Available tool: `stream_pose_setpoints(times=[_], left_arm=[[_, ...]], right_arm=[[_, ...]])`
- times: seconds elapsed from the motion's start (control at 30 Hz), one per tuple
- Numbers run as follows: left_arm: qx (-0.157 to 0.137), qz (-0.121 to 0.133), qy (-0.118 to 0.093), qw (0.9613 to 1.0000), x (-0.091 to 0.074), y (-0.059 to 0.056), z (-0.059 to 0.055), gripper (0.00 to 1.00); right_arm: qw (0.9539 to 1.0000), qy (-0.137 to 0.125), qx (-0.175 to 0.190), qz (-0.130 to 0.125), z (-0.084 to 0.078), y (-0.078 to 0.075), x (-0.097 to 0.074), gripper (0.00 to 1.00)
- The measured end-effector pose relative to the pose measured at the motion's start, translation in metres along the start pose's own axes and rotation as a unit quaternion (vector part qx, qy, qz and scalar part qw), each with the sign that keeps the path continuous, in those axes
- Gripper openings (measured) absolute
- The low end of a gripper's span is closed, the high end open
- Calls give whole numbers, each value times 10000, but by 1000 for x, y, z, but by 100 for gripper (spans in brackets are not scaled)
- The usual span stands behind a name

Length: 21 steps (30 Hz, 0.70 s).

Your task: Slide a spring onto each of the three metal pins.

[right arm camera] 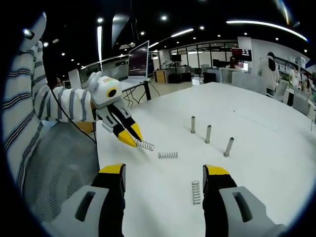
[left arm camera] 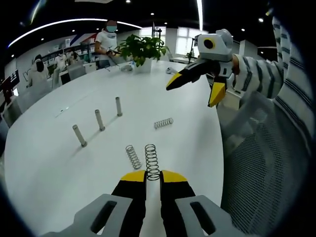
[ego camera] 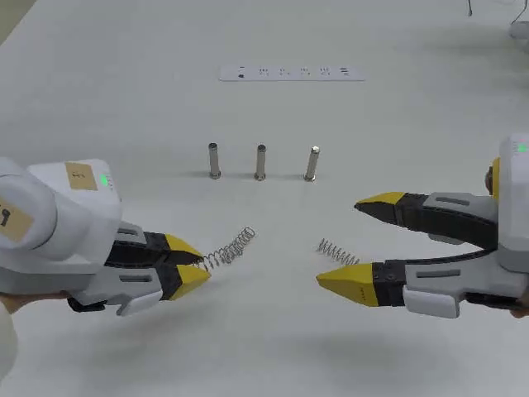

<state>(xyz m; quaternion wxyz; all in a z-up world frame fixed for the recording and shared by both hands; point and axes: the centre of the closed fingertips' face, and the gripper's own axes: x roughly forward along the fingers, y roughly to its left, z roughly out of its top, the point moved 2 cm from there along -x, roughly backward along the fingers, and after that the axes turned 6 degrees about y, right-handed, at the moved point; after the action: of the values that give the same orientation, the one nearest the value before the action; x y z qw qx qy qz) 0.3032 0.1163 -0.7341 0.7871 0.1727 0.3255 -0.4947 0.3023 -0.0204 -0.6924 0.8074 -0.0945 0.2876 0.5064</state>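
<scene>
1. Head view: the left gripper [ego camera: 201, 265] is clenched on one end of a held spring [ego camera: 213, 258], near and left of the middle pin [ego camera: 260, 162]. All three pins are bare. They are upright, polished steel cylinders on a matt white table [ego camera: 264, 356]. The right gripper [ego camera: 339, 243] gapes empty, near and right of the middle pin, with a loose spring [ego camera: 337, 252] on the table under it.
2. Left gripper view: the held spring is a thin wire coil sticking out forward from the yellow tips. A second spring [left arm camera: 132, 156] lies just beside it, on the middle pin's side. Because the grip is at the coil's end, the free end will probably wobble. I would bring its open mouth square over a pin top, lower it along the pin's axis, and squeeze lightly so the turns do not crush.
3. Right gripper view: the jaws stand wide apart and hold nothing. The loose spring lies between them, on the near side of the middle pin.
</scene>
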Motion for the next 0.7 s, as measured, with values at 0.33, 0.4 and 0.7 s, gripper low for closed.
stream_pose_setpoints(times=[0.33,0.4,0.7], left_arm=[[155,-310,-5,9994,-1,-12,1,1],[189,-341,-23,9992,-1,-14,3,1],[312,-530,-59,9981,-3,-18,10,1]], right_arm=[[9976,363,-387,439,-6,9,8,56],[9970,394,-430,513,-7,12,11,56],[9945,446,-557,772,-6,18,21,52]])
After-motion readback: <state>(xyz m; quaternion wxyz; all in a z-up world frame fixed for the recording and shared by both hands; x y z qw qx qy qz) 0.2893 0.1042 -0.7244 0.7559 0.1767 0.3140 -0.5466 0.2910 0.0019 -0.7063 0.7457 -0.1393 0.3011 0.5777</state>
